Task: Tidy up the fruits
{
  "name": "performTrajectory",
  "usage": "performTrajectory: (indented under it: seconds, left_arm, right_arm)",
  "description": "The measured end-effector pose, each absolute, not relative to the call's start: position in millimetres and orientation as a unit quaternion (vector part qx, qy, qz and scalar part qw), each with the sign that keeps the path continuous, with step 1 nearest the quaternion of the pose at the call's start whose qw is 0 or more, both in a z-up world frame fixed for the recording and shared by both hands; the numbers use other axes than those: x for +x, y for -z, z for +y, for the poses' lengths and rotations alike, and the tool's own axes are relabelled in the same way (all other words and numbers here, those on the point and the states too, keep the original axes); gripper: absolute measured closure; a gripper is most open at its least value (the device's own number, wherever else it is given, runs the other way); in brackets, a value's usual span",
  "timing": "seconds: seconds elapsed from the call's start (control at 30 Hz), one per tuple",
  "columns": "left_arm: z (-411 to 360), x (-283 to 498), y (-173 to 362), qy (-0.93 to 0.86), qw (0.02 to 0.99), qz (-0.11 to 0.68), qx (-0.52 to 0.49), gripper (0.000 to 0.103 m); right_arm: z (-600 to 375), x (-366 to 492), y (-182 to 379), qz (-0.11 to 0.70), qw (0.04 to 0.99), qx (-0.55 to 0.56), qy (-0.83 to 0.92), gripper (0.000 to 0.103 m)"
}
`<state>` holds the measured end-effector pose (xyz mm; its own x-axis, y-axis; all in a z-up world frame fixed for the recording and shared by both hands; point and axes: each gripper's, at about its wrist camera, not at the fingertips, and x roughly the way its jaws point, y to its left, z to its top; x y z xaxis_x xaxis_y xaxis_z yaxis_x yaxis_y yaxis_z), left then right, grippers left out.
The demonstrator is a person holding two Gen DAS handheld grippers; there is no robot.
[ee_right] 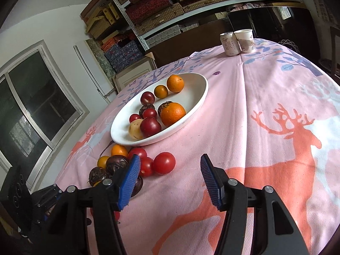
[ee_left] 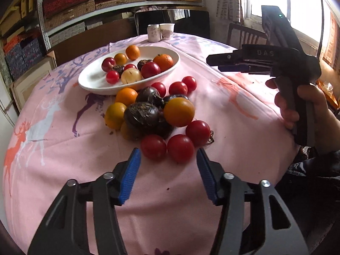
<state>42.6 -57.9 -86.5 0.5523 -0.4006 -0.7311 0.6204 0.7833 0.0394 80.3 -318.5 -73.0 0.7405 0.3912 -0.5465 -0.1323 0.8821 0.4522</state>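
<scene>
A table under a pink cloth [ee_left: 212, 110] printed with deer filled both views. Shelves [ee_right: 170, 6] stacked with flat boxes stood behind it at 12 o'clock.

A white oval plate [ee_left: 93, 78] lay toward the far side of the cloth and held part of the fruit: two oranges, red plums, dark wrinkled fruits and one pale yellow fruit. The larger orange [ee_right: 172, 114] sat near the plate's 3 o'clock edge in the right wrist view.

At 6 o'clock of the plate, just beside its rim, the loose pile of fruit [ee_left: 148, 114] rested on the cloth: oranges, dark fruits and red plums, touching one another.

The left gripper [ee_left: 169, 163] stood spread, its blue pads [ee_left: 129, 176] flanking empty cloth just short of the two nearest red plums [ee_left: 180, 147].

The right gripper [ee_right: 170, 170] was likewise spread over bare cloth, holding nothing, the pile at its 9 o'clock. A hand [ee_left: 301, 108] gripped its handle.

A can [ee_right: 230, 43] and a paper cup [ee_right: 245, 40] stood touching at the table's far edge.
</scene>
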Motion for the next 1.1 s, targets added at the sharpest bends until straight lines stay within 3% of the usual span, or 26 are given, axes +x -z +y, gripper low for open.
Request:
performTrajectory:
  seconds: [0.47,0.87,0.97,1.1]
  left_arm:
    - [-31.2,51.2,76.8,0.245,0.887,0.367,0.133,0.062]
    - [-58.3,65.0,99.0,0.237,0.882,0.373,0.162,0.064]
    - [-53.8,65.0,97.2,0.249,0.880,0.377,0.144,0.076]
    - [-45.1,60.8,92.1,0.250,0.884,0.376,0.125,0.076]
  right_arm:
    - [-324.0,74.6,73.2,0.321,0.912,0.207,-0.150,0.044]
    - [-321.0,76.0,73.6,0.323,0.911,0.207,-0.153,0.044]
    - [-320.2,76.5,73.6,0.323,0.910,0.204,-0.159,0.044]
    - [-309.2,75.0,72.3,0.333,0.906,0.180,-0.190,0.045]
